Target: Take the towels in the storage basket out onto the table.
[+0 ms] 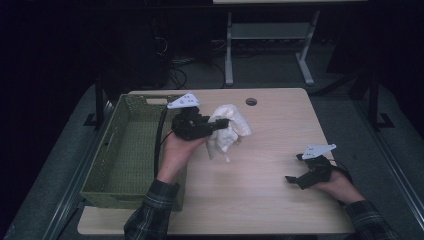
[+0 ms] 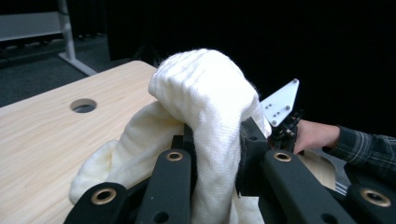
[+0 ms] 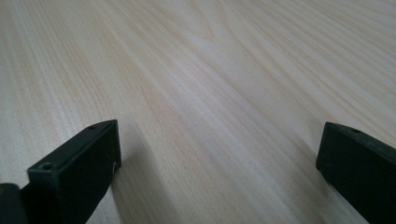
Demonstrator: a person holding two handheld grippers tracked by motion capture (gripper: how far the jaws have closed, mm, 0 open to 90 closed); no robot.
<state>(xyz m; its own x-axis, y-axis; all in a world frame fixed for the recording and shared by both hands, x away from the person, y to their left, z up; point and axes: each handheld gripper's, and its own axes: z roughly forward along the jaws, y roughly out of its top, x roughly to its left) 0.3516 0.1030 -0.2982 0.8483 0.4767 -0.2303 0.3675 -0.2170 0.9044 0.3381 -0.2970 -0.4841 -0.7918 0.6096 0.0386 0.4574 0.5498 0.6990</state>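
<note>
Black jaws of the left gripper [image 2: 217, 163] clamp a bunched white cloth [image 2: 205, 107], held clear above the wooden table [image 1: 260, 195] beside the green woven basket [image 1: 107, 172]. The step in hand looks like carrying the cloth; next it would need swinging over the basket rim before release. The left forearm angles up, wrist level. The right gripper [image 1: 295, 170] rests low on the table, jaws wide with nothing between them

High view: from above the near edge, facing forward and down over the whole desk [image 1: 270, 150]. Left gripper view: close behind a white cloth [image 2: 205, 107], facing across the same desk. Right gripper view: low, nearly skimming its wood.
</note>
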